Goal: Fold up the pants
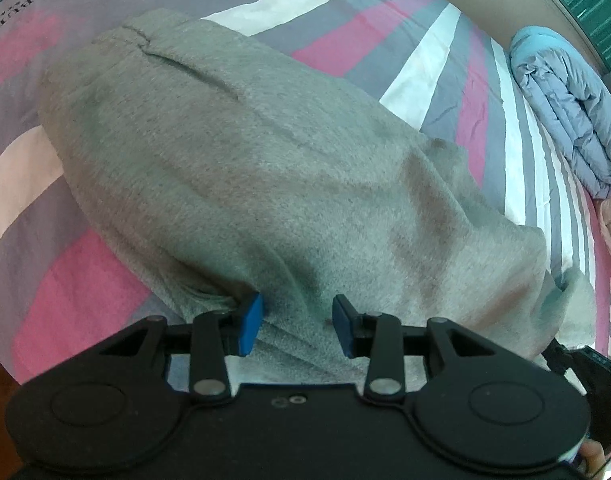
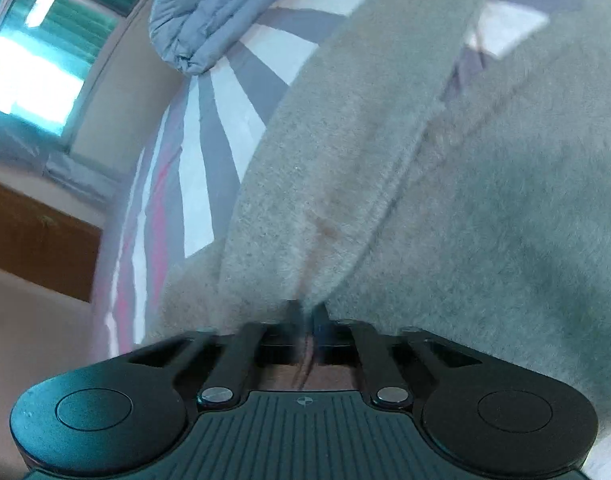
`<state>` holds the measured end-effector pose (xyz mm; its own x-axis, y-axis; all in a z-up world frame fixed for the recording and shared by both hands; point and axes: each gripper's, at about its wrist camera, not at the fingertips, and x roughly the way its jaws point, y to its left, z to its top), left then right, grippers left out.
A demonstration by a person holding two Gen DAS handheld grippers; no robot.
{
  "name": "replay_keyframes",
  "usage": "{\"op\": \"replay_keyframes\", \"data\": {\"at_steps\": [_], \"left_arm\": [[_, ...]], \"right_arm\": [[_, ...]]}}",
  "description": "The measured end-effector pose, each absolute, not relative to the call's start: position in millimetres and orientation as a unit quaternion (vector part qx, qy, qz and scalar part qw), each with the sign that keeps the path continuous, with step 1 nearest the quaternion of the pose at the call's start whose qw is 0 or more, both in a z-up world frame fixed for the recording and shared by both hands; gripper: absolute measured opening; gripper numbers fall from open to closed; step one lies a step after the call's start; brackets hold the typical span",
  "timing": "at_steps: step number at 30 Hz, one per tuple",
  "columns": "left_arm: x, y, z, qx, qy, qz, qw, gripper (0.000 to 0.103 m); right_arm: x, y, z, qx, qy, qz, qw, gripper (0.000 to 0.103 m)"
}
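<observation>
Pinching a bunched ridge of the grey pants [image 2: 405,184], my right gripper [image 2: 305,312] has its jaws drawn nearly together, with a fold of the fleece caught between the fingertips. My left gripper [image 1: 297,320] stands narrowly apart, blue pads [image 1: 251,322] showing, with pants cloth lying between them; the left pad touches a gathered edge, though I cannot tell whether both press on it. The pants spread ahead of both sets of fingers across the striped bedsheet [image 1: 437,80]. Only the left view shows the whole garment stretching away to its far end, and the sheet's pink bands beside my left fingers. Only the right view shows a seam running up from my fingertips (blurred here) and a window [image 2: 37,64] far to their left. A folded blue quilt [image 1: 561,108] lies well beyond, seen in both.
</observation>
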<state>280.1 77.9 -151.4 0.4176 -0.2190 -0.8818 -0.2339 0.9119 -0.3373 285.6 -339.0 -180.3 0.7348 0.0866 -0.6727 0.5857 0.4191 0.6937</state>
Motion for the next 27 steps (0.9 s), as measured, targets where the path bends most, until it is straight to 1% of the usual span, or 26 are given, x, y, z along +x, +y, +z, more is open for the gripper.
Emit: {"op": "replay_keyframes", "data": {"at_steps": [3,6,8,11,13,16,19,21,22,23,24,25,27], "left_arm": [[280,78,-151,-0.204,0.54,0.002,0.817,0.029],[279,78,-151,-0.202,0.539,0.0,0.818,0.029],[279,77,-151,-0.198,0.538,-0.001,0.82,0.029],[277,75,-151,-0.192,0.536,-0.002,0.822,0.029],[276,75,-150,-0.192,0.536,0.0,0.822,0.029],[276,74,-150,-0.185,0.537,0.0,0.823,0.029],[275,69,-145,-0.171,0.538,0.004,0.825,0.029],[269,66,-138,-0.172,0.531,0.007,0.83,0.029],[266,62,-133,-0.172,0.524,0.002,0.834,0.029],[264,57,-129,-0.168,0.52,-0.004,0.837,0.029],[262,50,-126,-0.162,0.517,-0.012,0.84,0.029],[261,40,-123,-0.157,0.516,-0.022,0.842,0.029],[262,21,-123,-0.151,0.523,-0.045,0.838,0.029]], "right_arm": [[268,-338,-169,0.507,0.308,-0.162,0.788,0.005],[238,-330,-133,0.458,0.282,-0.153,0.829,0.005],[217,-325,-110,0.444,0.267,-0.137,0.845,0.005],[191,-311,-92,0.413,0.263,-0.124,0.863,0.005],[179,-303,-99,0.401,0.278,-0.127,0.864,0.004],[172,-300,-132,0.419,0.326,-0.159,0.833,0.005],[183,-297,-165,0.396,0.376,-0.171,0.82,0.005],[183,-301,-161,0.414,0.372,-0.174,0.812,0.005],[181,-304,-157,0.43,0.37,-0.165,0.807,0.011],[177,-307,-152,0.442,0.364,-0.156,0.805,0.022],[174,-310,-148,0.445,0.358,-0.153,0.807,0.026],[171,-315,-142,0.439,0.353,-0.153,0.812,0.028],[171,-328,-138,0.424,0.352,-0.156,0.82,0.028]]}}
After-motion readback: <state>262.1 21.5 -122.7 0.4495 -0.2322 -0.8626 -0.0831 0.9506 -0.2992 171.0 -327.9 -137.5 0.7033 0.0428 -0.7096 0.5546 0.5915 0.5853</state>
